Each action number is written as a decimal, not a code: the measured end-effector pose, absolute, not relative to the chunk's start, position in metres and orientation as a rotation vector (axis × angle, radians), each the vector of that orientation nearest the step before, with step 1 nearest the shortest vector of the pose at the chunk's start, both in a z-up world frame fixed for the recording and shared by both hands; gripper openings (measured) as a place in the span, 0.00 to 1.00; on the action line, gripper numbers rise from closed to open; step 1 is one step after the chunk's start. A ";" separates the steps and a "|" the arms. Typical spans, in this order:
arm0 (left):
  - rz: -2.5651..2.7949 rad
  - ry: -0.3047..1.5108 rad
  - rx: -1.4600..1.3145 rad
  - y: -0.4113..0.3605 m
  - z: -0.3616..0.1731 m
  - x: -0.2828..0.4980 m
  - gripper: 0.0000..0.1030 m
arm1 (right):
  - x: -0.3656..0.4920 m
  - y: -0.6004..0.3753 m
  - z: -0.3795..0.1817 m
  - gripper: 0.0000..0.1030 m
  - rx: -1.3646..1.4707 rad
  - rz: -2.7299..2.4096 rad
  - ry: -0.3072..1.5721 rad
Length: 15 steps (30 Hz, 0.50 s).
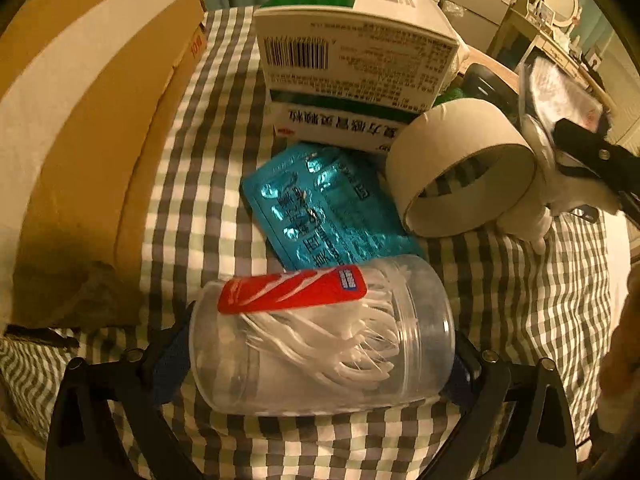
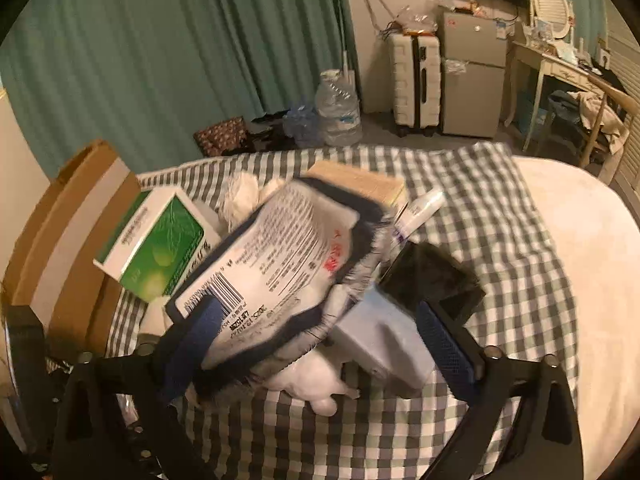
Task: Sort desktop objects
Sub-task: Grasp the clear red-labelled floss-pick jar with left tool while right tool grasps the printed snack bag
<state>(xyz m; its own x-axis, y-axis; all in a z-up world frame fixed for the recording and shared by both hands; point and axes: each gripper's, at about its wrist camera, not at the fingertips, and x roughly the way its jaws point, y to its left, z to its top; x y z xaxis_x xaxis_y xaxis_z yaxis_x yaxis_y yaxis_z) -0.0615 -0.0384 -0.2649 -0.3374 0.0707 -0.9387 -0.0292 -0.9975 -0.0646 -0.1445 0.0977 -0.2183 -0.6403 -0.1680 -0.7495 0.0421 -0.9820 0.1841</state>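
Clear floss-pick jar between left gripper fingers

A home bedroom: green curtains, suitcase, dressing table.

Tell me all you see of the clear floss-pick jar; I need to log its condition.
The clear plastic jar lies on its side on the checked cloth, between the left gripper's blue pads. It holds white floss picks and bears a red label. Its far edge overlaps the teal blister pack.
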 end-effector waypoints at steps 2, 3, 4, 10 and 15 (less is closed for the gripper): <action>2.506 -0.068 -1.762 -0.043 -0.264 -0.056 0.88 | -0.146 0.099 -0.222 0.73 1.269 -2.710 -0.262; 2.508 -0.064 -1.759 -0.044 -0.264 -0.054 0.88 | -0.145 0.099 -0.223 0.63 1.260 -2.702 -0.280; 2.514 -0.063 -1.750 -0.047 -0.263 -0.052 0.87 | -0.145 0.099 -0.224 0.58 1.259 -2.692 -0.281; 2.534 -0.050 -1.718 -0.062 -0.254 -0.036 0.87 | -0.138 0.093 -0.216 0.21 1.221 -2.723 -0.199; 2.559 -0.024 -1.658 -0.071 -0.240 -0.019 0.87 | -0.131 0.098 -0.207 0.11 1.207 -2.723 -0.223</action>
<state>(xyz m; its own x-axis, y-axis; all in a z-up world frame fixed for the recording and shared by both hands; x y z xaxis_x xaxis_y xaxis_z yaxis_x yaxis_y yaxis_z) -0.0194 -0.0710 -0.2396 -0.4056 0.0855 -0.9100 -0.0688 -0.9956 -0.0629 -0.1308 0.0982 -0.2066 -0.6634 -0.2004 -0.7209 0.0806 -0.9770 0.1974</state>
